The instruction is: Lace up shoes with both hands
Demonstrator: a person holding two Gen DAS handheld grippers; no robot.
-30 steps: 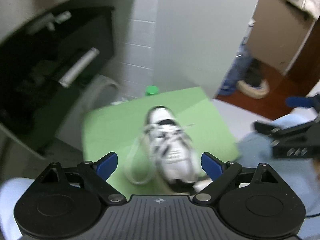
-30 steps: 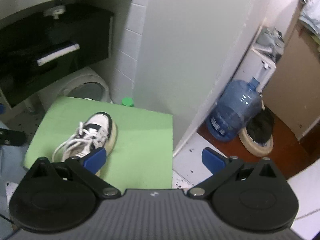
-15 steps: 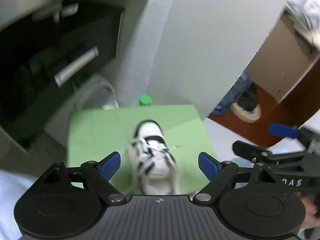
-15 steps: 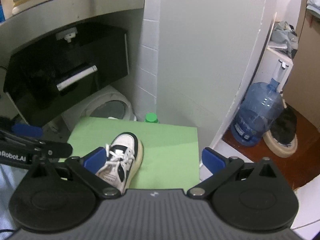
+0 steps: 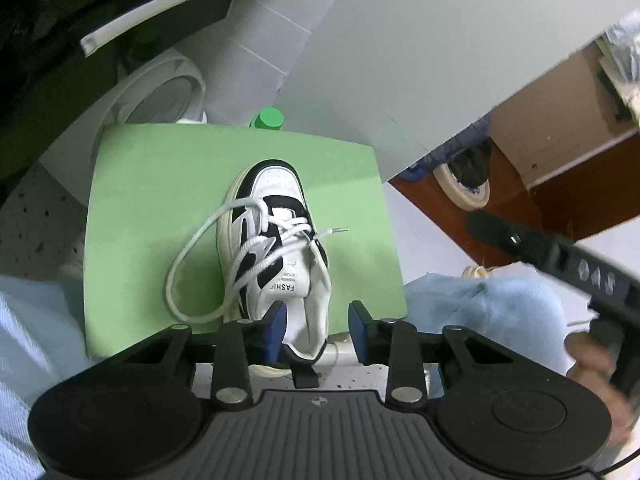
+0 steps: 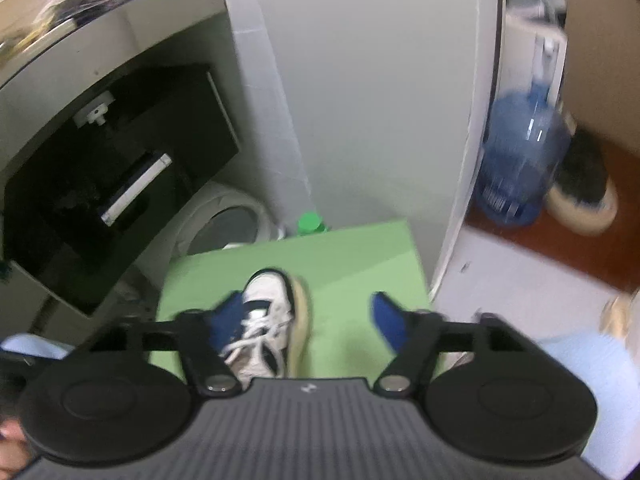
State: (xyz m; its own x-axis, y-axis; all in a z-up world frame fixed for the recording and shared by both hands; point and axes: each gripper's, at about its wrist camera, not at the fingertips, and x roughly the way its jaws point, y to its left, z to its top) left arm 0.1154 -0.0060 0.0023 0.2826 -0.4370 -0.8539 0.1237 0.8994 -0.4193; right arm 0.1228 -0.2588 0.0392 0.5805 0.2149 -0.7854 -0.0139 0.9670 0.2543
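Observation:
A white and black sneaker (image 5: pixel 276 248) lies on a green mat (image 5: pixel 144 200), toe pointing away from me. Its white lace (image 5: pixel 188 256) is loose: a long loop trails off to the left and one tipped end (image 5: pixel 338 231) lies to the right. My left gripper (image 5: pixel 317 333) hovers over the heel opening, fingers narrowed but apart, holding nothing. The right gripper (image 6: pixel 306 322) is open above the mat's near side, its left finger (image 6: pixel 228 320) overlapping the sneaker (image 6: pixel 268 312); this view is blurred. In the left wrist view it shows as a black body (image 5: pixel 560 256) on the right.
A green bottle cap (image 5: pixel 267 118) and a white round tub (image 5: pixel 160 92) stand behind the mat. A black shelf unit (image 6: pixel 120 168) is at the left and a wall corner (image 6: pixel 460 200) at the right. Beyond are a blue water jug (image 6: pixel 520 168) and light blue knees (image 5: pixel 480 308).
The left gripper's fingers have narrowed and it has moved in close over the sneaker's heel. The right gripper has swung, so its view is blurred and the sneaker sits nearer its left finger.

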